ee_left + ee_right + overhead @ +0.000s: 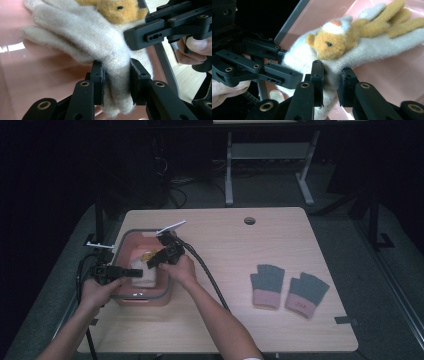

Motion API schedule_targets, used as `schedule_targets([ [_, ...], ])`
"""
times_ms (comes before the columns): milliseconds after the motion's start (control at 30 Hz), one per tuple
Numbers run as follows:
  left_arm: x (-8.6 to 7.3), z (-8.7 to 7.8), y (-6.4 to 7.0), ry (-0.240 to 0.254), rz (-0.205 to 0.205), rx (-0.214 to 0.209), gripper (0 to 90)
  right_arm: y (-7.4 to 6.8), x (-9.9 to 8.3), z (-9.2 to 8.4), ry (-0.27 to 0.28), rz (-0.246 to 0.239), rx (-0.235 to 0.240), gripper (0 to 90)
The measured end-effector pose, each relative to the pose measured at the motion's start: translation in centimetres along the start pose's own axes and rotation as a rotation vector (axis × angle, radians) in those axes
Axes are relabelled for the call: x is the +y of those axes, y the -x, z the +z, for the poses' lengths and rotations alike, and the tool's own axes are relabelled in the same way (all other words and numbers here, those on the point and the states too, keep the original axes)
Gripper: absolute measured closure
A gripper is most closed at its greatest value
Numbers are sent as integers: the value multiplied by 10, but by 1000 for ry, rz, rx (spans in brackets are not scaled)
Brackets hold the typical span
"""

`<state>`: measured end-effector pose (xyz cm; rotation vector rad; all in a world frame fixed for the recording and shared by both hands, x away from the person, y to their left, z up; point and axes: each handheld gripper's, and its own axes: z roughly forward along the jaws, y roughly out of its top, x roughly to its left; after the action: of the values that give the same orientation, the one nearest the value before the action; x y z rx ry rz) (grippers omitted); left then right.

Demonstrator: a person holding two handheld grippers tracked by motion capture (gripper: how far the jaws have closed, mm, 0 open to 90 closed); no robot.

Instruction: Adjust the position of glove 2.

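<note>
At the left edge of the tabletop [215, 325] a pink bin [131, 298] with a grey rim is seen, and inside it a fluffy cream glove [82, 32] with an orange animal face is held over the pink floor. The left gripper [116, 81] is closed on the glove's cuff, the wool being squeezed between its pads. Just to the right, the right gripper [331, 80] is clamped on the same cuff end, close beside the left one, though its hold looks a little looser.

The glove is judged to be light, soft and floppy; whatever is not pinched can be expected to sag and drag. The fuzzy knit is unlikely to slip, but it may stretch if pulled apart. The cuff edge, where the fabric is doubled, is thought the best place to be gripped.

Further right, near the right edge of the tabletop, a pair of grey gloves [289, 291] with pink cuffs is laid flat. The light wood surface is otherwise bare. Behind it a dim room with desk legs and cables is made out.
</note>
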<state>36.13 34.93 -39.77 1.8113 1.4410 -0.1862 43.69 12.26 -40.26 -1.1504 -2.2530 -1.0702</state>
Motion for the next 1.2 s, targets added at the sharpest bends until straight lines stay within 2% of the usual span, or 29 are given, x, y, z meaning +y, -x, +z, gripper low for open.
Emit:
schedule_targets([
  [100, -1, 1, -1, -1, -13, -1, 682, 0, 0, 0, -3, 1, -8, 755],
  [133, -1, 1, -1, -10, -2, 13, 682, 0, 0, 0, -6, -2, -15, 752],
  [233, -1, 2, -1, -13, -3, 21, 682, 0, 0, 0, -3, -7, -25, 745],
  [333, -1, 5, -1, -30, 10, 41, 682, -2, 0, -2, -10, -17, -57, 731],
  [467, -2, 8, -1, -34, 9, 48, 680, -3, 0, -7, -9, -27, -83, 726],
  [600, -3, 9, -1, -41, 15, 64, 678, -4, 0, -10, -8, -31, -96, 710],
  [767, -4, 9, -1, -56, -1, 80, 641, -4, -2, -18, 11, -31, -100, 699],
  [933, -2, 3, 1, -26, 5, 99, 576, -5, -3, -30, 37, -38, -93, 688],
  [1033, 0, -1, 2, -8, 6, 103, 575, -5, -4, -33, 42, -38, -89, 687],
  [1067, 2, -7, 4, 7, 13, 117, 573, -5, -5, -35, 53, -30, -83, 680],
  [1200, 4, -10, 7, 23, 13, 109, 615, -4, -6, -40, 62, -33, -74, 676],
])
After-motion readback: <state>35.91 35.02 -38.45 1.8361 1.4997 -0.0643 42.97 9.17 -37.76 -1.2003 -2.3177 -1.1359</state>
